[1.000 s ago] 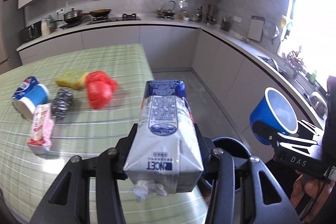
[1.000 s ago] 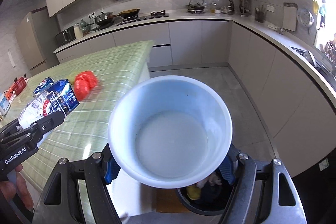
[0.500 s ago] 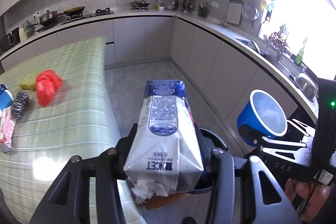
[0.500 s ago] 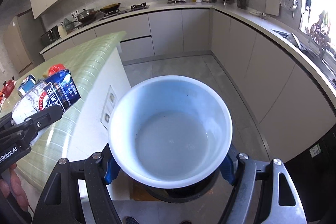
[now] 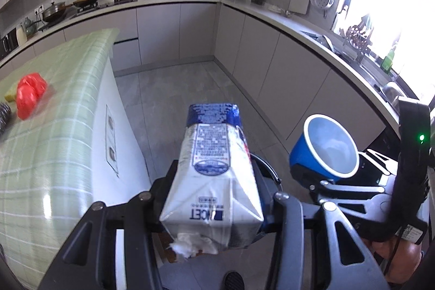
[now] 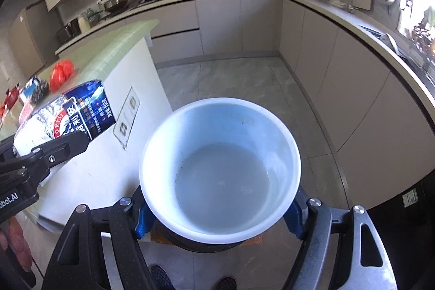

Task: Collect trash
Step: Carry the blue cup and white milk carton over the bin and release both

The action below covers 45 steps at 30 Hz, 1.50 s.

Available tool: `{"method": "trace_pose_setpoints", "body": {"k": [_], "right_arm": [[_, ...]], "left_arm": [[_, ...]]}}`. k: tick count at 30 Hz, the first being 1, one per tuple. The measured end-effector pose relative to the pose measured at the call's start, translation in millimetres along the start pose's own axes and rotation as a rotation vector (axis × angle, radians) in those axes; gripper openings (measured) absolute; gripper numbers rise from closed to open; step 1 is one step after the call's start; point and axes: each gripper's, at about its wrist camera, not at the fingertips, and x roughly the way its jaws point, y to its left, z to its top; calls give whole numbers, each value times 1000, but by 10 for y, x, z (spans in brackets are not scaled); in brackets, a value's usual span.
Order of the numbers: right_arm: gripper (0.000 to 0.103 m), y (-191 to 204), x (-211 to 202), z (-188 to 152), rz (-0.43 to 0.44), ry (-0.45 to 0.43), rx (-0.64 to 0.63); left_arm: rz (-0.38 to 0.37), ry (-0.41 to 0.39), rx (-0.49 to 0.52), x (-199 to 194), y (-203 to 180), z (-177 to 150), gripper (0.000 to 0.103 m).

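Step in hand: carrying trash to bin. Left gripper [image 5: 214, 197] pinches white-and-blue milk carton [image 5: 214, 170]; right gripper [image 6: 217, 211] pinches blue paper cup with white inside [image 6: 220, 170]. Both hover above dark round bin [image 5: 267, 175] on floor beside green-checked table [image 5: 54, 127]. Next, probably: centre over opening, spread jaws, drop. Since a second ago, view has swung off table toward floor; red crumpled bag [image 5: 30, 94] left behind.

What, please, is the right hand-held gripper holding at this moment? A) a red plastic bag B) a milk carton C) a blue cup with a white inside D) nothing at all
C: the right hand-held gripper is closed on the blue cup, whose white inside faces its camera.
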Motion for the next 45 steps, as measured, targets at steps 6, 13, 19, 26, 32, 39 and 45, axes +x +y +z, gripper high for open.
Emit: {"method": "trace_pose_setpoints", "body": {"k": [6,13,19,26,32,39,45], "right_arm": [[77,-56,316,-128,42,52,-86],[77,-171,644,-259,80,110,-167],[77,-149,928,-372,110,155,-231],[103,31,1326,-442,88,141,-428],[103,-138,1449,-532,52,139,-474],[103,-271,1374,-448,25,173,-338],[103,-293,1152,-313,27,173,-239]], "left_arm": [[27,47,-34,214,-89,-119,48],[50,95,-84,428,-161,-265,48],[33,141,-157,675,-167,-365,48],[-34,108,-340,916,187,-527,99],[51,127,-354,868,307,-640,99],[124,140,-311,817,180,-629,99],[162,118,-250,650,113,-485,99]]}}
